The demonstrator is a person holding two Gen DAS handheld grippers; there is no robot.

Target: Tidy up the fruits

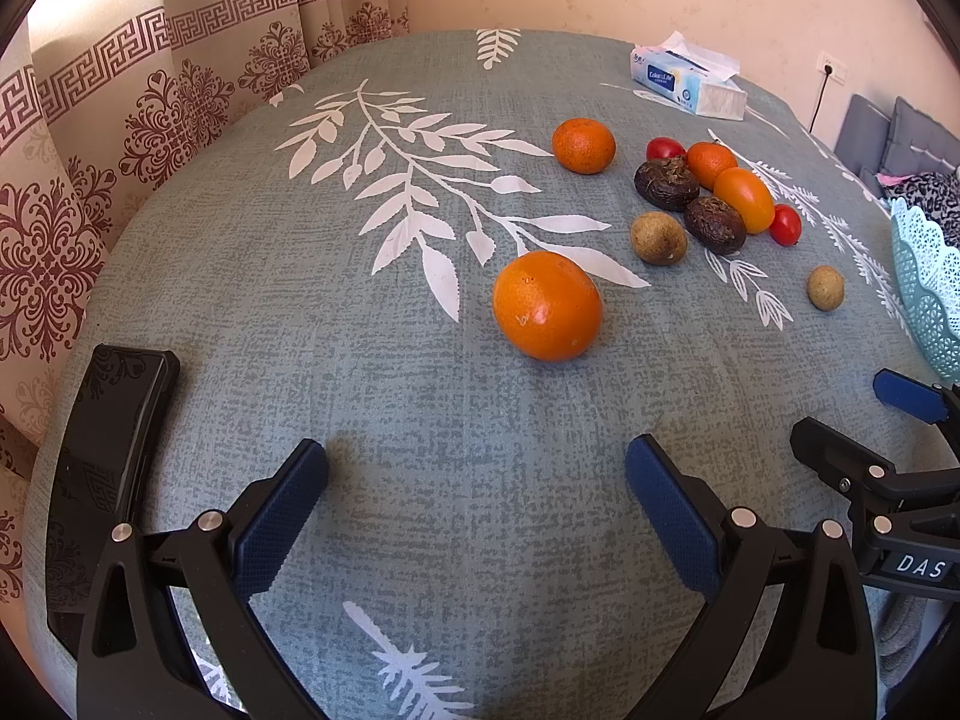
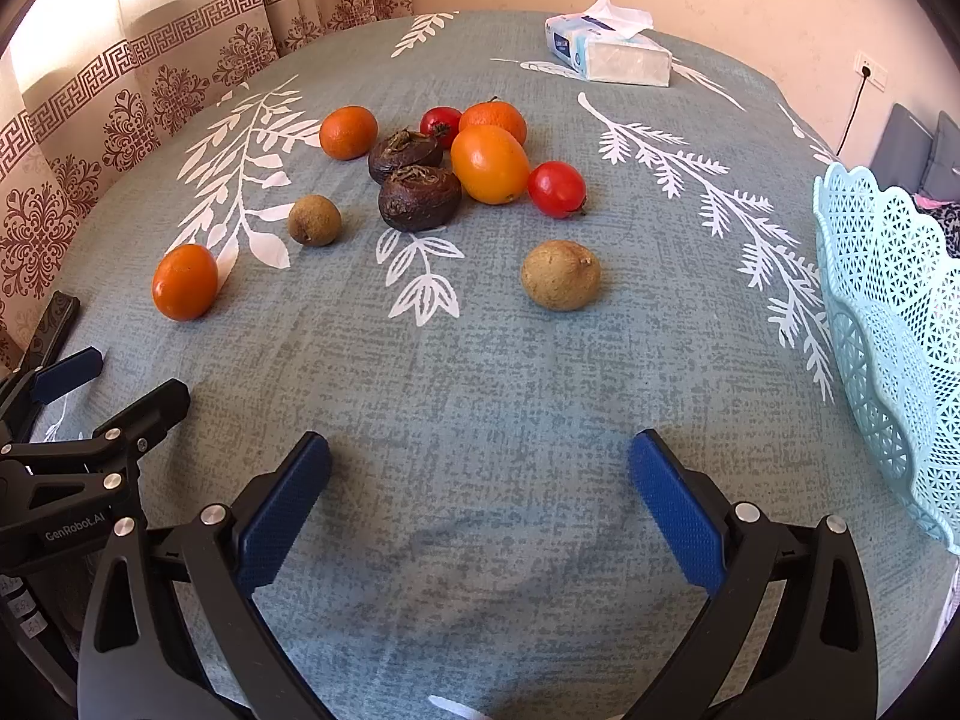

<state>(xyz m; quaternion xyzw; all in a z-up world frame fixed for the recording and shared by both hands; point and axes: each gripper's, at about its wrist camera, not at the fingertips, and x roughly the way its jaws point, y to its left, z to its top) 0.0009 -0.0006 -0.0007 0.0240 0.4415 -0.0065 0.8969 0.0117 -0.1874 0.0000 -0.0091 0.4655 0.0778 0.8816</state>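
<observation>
Fruits lie loose on a grey-green leaf-print tablecloth. An orange (image 1: 546, 305) lies nearest my left gripper (image 1: 477, 477), which is open and empty just short of it. Beyond lie another orange (image 1: 583, 144), two dark brown fruits (image 1: 667, 183), an orange-yellow fruit (image 1: 744, 199), red tomatoes (image 1: 785, 224) and tan round fruits (image 1: 658, 237). My right gripper (image 2: 480, 474) is open and empty, with a tan fruit (image 2: 560, 275) ahead of it. A pale blue lattice basket (image 2: 888, 324) stands at the right, and its rim shows in the left wrist view (image 1: 927, 282).
A tissue pack (image 2: 609, 48) lies at the table's far side. A black phone (image 1: 111, 450) lies at the left edge. Patterned curtains hang at the left, a wall behind. Grey cushions (image 1: 900, 138) sit beyond the table at the right.
</observation>
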